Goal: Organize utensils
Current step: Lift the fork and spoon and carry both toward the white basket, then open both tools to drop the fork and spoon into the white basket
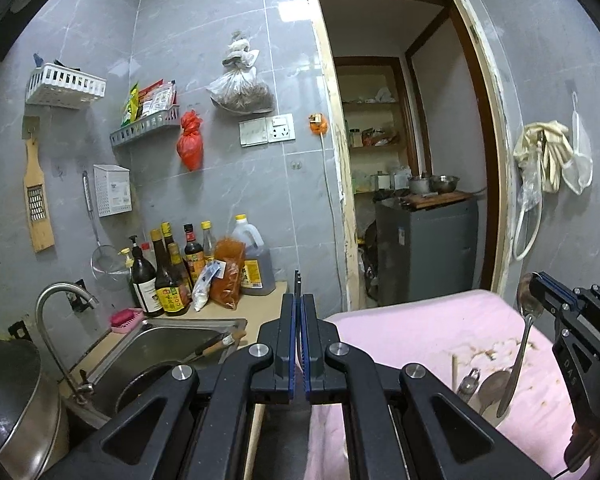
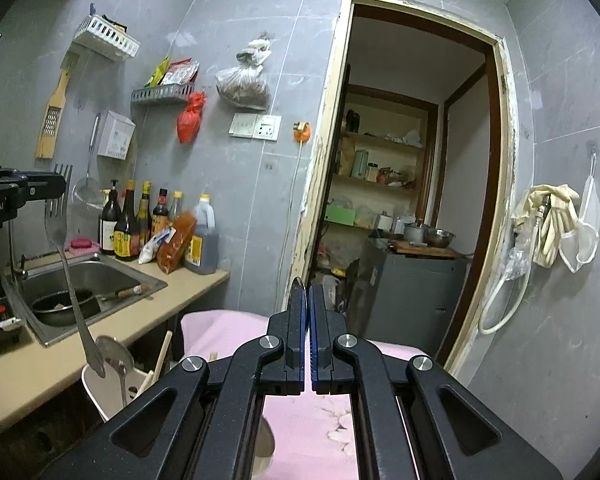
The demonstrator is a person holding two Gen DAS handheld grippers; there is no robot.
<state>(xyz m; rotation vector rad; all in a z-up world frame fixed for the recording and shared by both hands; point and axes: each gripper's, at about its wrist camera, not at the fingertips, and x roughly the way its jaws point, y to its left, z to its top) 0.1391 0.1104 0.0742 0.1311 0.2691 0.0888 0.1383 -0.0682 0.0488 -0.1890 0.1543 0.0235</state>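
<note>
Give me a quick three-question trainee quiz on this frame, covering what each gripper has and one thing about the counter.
1. What does the left hand-held gripper hold?
A. a fork
B. a ladle
C. a whisk
2. True or false: the right hand-held gripper grips its spoon by the tip of the handle.
3. Fill in: the dark pan lies in the ____.

Key:
1. A. The tines point up and the handle hangs down.
2. False. It is clamped at the bowl end, and the handle hangs down.
3. sink
</note>
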